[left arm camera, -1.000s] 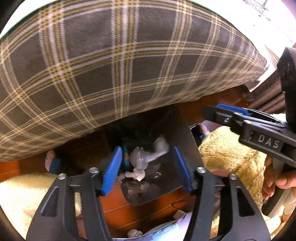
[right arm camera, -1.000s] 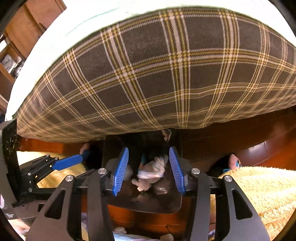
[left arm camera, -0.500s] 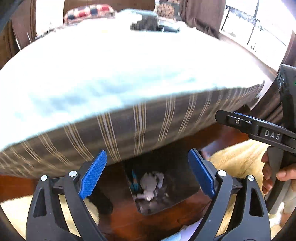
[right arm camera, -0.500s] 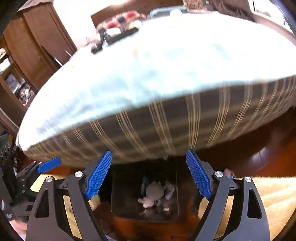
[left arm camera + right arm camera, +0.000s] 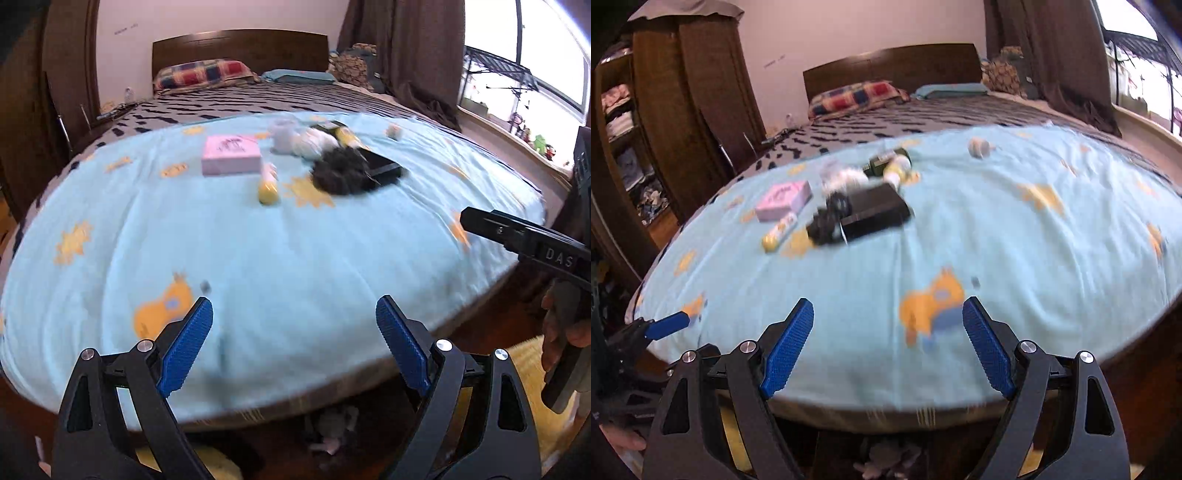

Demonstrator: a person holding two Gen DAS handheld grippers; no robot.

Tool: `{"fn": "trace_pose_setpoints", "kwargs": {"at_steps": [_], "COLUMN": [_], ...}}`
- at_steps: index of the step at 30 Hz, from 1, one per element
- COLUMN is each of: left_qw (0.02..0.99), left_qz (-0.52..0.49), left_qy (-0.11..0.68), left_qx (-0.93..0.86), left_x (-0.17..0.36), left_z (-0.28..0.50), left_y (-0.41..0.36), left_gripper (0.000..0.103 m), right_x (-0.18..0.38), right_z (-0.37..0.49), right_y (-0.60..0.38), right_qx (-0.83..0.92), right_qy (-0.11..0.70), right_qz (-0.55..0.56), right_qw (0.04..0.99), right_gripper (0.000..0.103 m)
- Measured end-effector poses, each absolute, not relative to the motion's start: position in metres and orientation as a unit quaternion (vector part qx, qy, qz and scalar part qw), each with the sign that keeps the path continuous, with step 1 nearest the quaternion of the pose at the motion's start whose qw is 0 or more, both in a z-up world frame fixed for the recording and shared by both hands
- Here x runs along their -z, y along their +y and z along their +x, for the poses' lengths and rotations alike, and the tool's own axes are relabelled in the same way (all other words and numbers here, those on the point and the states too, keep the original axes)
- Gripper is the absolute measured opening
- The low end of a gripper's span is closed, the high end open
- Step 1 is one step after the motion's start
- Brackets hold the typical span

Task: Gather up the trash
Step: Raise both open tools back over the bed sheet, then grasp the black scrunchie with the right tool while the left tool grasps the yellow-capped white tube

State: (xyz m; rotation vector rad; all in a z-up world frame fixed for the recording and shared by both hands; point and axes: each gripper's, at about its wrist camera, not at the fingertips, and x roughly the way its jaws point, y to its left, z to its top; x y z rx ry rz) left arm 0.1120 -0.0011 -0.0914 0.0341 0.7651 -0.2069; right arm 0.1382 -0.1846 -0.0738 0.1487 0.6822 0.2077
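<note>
– Trash on the bed, seen from the left wrist: what did it look like?

– Blurred, but readable. On the blue blanket (image 5: 295,258), toward the far side, lay one pink box (image 5: 231,159), one yellow tube (image 5: 267,182) just near of it, one white wad (image 5: 314,142), one black fuzzy clump (image 5: 341,173) against one flat black box (image 5: 384,166), and one small pale piece (image 5: 393,131) farther right.

– And the tongs?

– The left gripper (image 5: 293,314) stood spread wide, its jaws having just been opening, with nothing between the blue pads. It hung over the near edge of the bed. On the right, the right hand (image 5: 561,328) gripped the other tool's handle.

– Anything lower down?

– Below the bed's edge sat a dark bin (image 5: 406,413) on the wood floor, with pale crumpled scraps (image 5: 334,424) inside. A yellow rug (image 5: 524,354) lay right of it.

– From the right wrist?

– The same pile sat far left of centre: pink box and yellow tube leftmost, clump and black box touching. A dark bottle (image 5: 886,162) lay just beyond them, and the pale piece stood well apart to the right. The right gripper (image 5: 888,314) was also spread wide, jaws just opened, holding nothing.

– Room to move?

– The near half of the blanket was bare cloth. A wardrobe (image 5: 683,110) closed in the far left; the bed's near edge curved under both pads.
</note>
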Motion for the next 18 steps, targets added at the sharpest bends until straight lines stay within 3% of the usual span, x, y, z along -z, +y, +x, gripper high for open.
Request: {"fn": "trace_pose_setpoints", "kwargs": {"at_steps": [6,10,15,18], "left_qw": [0.918,0.918,0.916,0.914], "left_qz": [0.004,0.001,-0.002,-0.008], "left_qy": [0.386,0.388,0.391,0.396], "left_qx": [0.087,0.08,0.084,0.091], "left_x": [0.096,0.097,0.099,0.103], "left_z": [0.153,0.18,0.216,0.231], "left_y": [0.009,0.013,0.011,0.01], "left_gripper": [0.085,0.083,0.063,0.058], "right_x": [0.071,0.071,0.073,0.075], "right_z": [0.18,0.212,0.242,0.252], "right_y": [-0.161,-0.144,-0.137,-0.132], "right_qx": [-0.12,-0.13,-0.138,-0.145], "right_qy": [0.339,0.342,0.349,0.354], "right_qz": [0.07,0.066,0.079,0.078], "right_qw": [0.931,0.928,0.924,0.92], "right_gripper": [0.082,0.067,0.053,0.048]}}
